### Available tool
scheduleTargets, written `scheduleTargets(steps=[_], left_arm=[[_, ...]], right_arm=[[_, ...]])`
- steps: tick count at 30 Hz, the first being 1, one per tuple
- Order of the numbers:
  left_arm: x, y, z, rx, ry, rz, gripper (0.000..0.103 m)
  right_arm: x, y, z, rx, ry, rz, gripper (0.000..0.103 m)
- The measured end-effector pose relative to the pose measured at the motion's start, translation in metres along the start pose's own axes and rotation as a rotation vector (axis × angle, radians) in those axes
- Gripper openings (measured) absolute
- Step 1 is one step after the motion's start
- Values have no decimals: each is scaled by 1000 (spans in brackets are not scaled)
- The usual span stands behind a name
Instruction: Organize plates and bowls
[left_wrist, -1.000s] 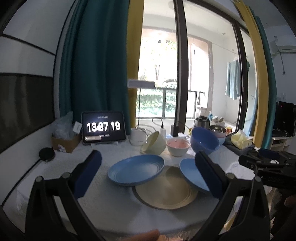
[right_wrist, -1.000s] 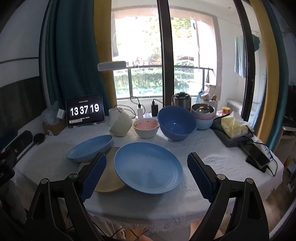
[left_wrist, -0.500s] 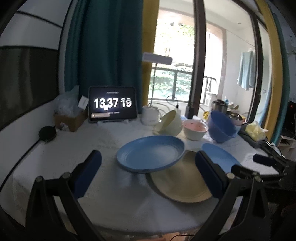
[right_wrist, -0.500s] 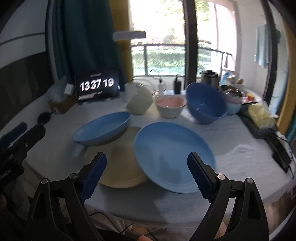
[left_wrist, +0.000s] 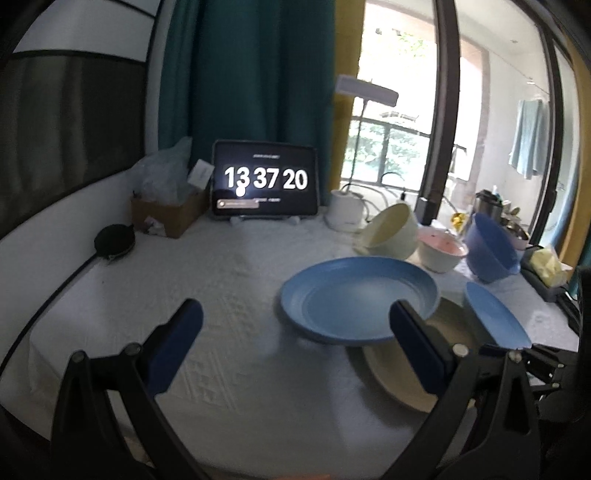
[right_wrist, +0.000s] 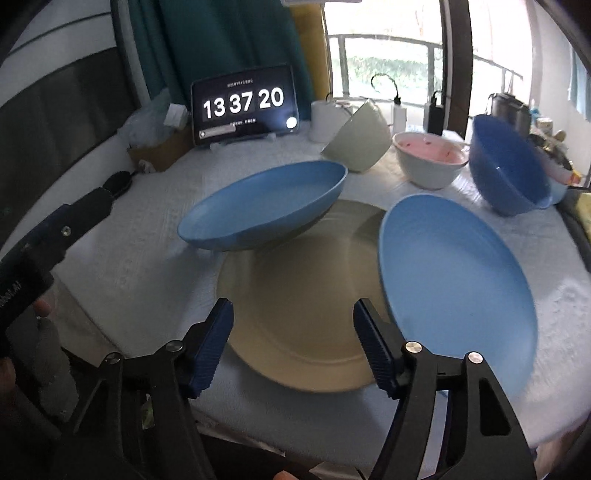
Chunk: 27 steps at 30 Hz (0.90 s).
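Right gripper (right_wrist: 293, 343), jaws just narrowing yet spread and empty, hovers low-centre over the beige plate (right_wrist: 295, 295); slide one finger under its near rim before pinching.

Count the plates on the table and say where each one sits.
3. A beige plate lies flat in the middle; a blue plate leans on its left edge; another blue plate leans on its right edge. Nothing seems hidden beneath them.
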<state>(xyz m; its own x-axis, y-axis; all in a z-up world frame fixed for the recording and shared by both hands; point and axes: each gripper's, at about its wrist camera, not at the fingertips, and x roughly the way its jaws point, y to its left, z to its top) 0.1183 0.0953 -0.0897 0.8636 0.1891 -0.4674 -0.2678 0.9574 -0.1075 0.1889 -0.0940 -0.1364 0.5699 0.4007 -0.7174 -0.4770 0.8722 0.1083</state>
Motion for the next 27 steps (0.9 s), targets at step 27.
scheduleTargets(steps=[27], left_arm=[[100,-1,-1,-19,194,11,101]], right_arm=[[35,-63,53,162,-57,-19,49]])
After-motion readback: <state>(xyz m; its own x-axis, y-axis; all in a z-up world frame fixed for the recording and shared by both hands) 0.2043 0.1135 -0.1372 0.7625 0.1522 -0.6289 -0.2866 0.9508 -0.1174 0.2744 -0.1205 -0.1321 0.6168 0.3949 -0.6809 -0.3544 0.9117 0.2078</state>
